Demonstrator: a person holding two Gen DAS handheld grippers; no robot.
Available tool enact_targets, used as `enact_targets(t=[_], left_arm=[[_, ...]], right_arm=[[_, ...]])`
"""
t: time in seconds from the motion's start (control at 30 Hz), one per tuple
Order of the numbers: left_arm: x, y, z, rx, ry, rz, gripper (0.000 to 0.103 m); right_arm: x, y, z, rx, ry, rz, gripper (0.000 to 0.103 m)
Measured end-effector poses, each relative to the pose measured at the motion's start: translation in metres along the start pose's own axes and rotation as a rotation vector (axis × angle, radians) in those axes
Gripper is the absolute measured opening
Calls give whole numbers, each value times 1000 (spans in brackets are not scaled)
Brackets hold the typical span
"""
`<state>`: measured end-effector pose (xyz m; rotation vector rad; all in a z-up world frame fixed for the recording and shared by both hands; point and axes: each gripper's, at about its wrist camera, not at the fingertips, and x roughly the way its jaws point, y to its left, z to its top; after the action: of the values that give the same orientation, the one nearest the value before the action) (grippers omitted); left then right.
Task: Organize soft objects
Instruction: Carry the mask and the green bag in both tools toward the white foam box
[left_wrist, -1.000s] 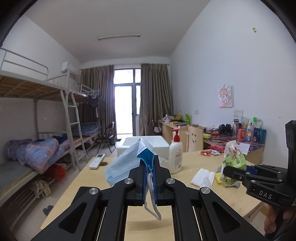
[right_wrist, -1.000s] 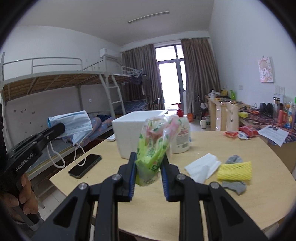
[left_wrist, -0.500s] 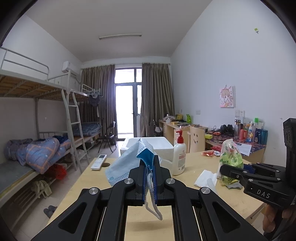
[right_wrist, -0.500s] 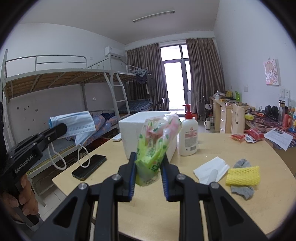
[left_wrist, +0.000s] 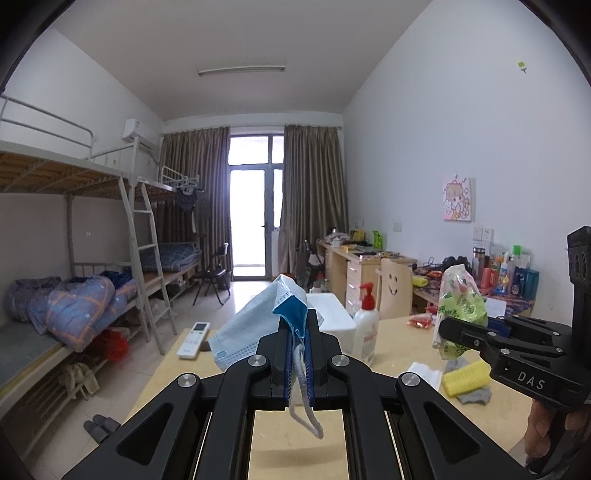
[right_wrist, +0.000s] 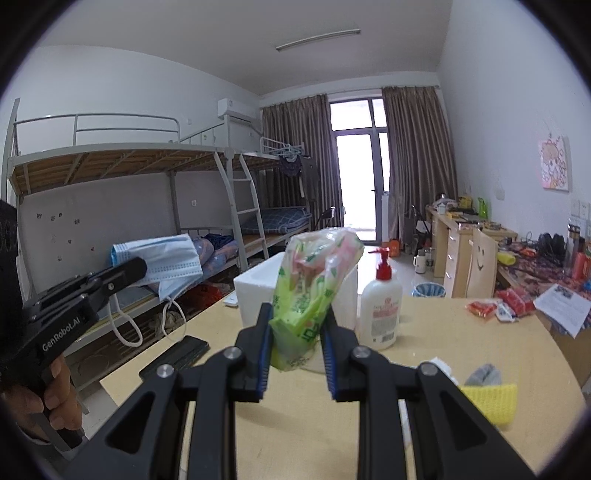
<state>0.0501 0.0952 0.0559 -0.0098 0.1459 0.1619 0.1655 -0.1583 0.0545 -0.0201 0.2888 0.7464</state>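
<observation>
Both loads lifted higher above the table (right_wrist: 436, 332) than a second ago; left gripper (left_wrist: 298, 360) clamped on the face mask (left_wrist: 255, 325); right gripper (right_wrist: 297, 363) squeezing the green bag (right_wrist: 314, 291); probably carrying toward the white box (right_wrist: 255, 291).

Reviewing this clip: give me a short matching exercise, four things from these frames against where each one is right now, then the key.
Things:
1. face mask
2. green plastic bag
3. lotion pump bottle
4. yellow foam net

Places:
A. standing on the table beside the white foam box
B. clamped in the right gripper
C. lying on a grey sock
D. clamped in the left gripper

Pairs: 1-D, 2-B, 3-A, 4-C
</observation>
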Motion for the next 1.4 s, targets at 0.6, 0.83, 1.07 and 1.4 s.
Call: enact_targets(t=[0.6,0.83,1.07,1.4], left_arm=[[28,5,17,7,-25,-10,6],[56,12,24,7,7,-17,6],[82,15,30,0,36,-37,6],[123,25,39,-6,56,-59,6]], right_arm=[[29,-4,19,-4,-1,39,28],[52,-6,29,-10,10,50,28],[76,-4,40,-32,28,53,28],[120,-10,54,-63,48,71,28]])
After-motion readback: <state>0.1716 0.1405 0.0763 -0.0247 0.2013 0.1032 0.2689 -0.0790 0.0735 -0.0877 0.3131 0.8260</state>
